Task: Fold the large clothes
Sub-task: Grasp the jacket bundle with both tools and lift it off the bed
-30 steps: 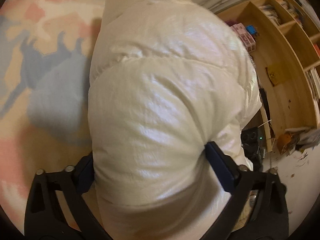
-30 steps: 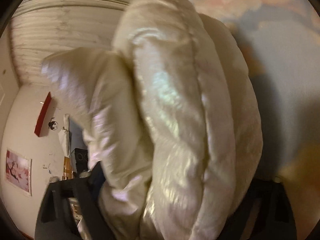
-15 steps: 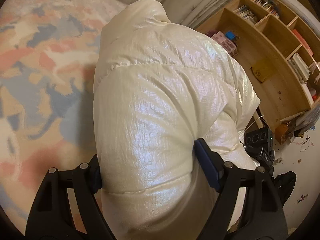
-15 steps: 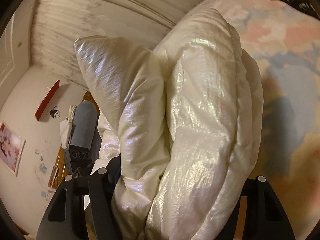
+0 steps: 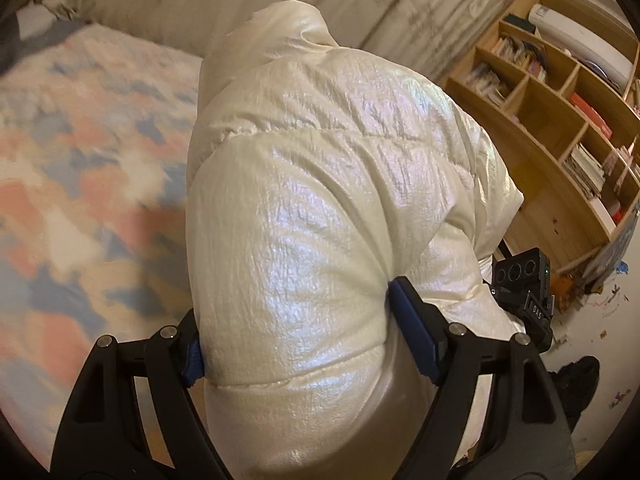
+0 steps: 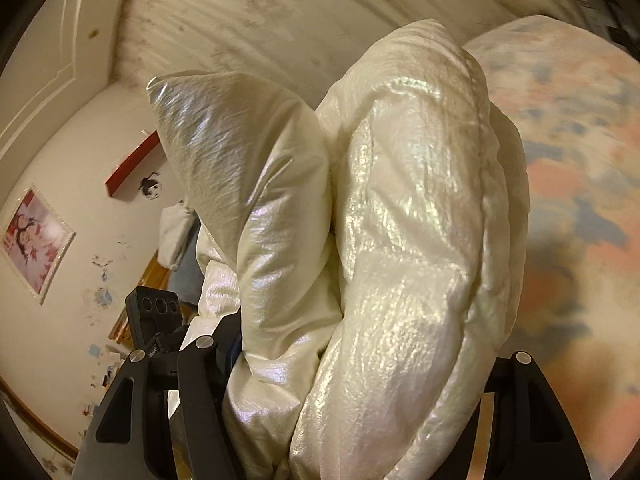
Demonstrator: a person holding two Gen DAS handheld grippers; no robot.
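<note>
Left tool is clamped on a fat roll of the pearly white puffer jacket, blue pads biting in at lower centre of the frame. Right tool grips another thick bundle of the same jacket, one loose flap sticking up at centre left. Compared with a second ago, the bed has dropped farther below and more of the curtain and the bookshelf shows: the jacket is now up off the bedspread, probably being lifted to re-lay or shake out. The bulk hides the right tool's pads, and the jacket's hem is cut off below.
</note>
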